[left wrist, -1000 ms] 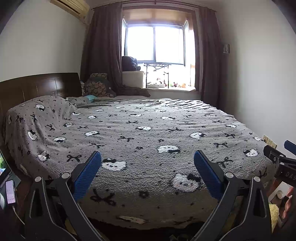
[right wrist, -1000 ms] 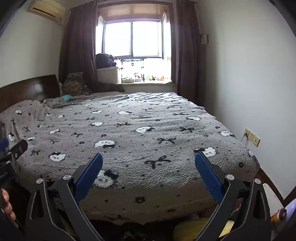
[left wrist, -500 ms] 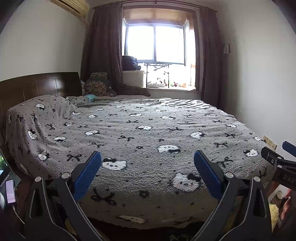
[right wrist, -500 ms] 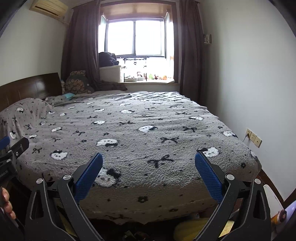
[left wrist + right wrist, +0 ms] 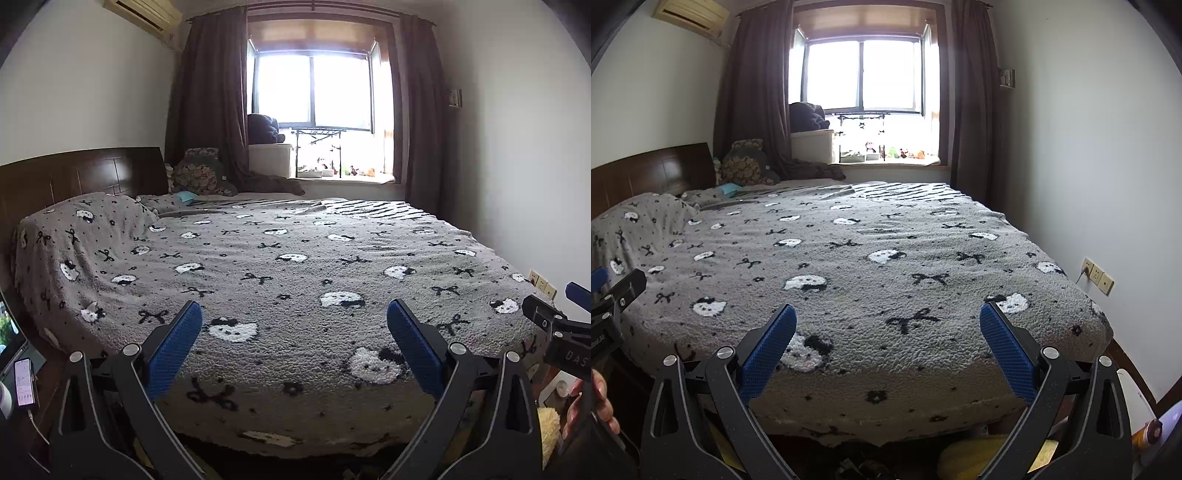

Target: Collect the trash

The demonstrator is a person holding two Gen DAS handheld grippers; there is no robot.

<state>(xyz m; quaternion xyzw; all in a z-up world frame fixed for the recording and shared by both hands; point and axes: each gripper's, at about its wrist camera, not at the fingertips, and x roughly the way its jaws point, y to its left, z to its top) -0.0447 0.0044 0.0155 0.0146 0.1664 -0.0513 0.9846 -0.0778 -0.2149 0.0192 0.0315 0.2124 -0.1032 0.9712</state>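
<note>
1. left gripper [image 5: 293, 325] and right gripper [image 5: 888, 325] hang spread wide, empty, at the foot of the bed [image 5: 886, 258].
2. no trash shows on the blanket; search the clutter under the bed edge.
3. lower slowly, tongs spread.

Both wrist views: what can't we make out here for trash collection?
- Floor under the bed foot: hidden by the blanket overhang, dark clutter unidentifiable, both views.
- Yellow object: cut by the bottom edge and the right hand-held gripper, right view.
- Windowsill items: too small, backlit.
- Phone screen: too small, left view.
- Right hand-held gripper in left view: cut by the edge.
- No clear trash visible on the bed.
</note>
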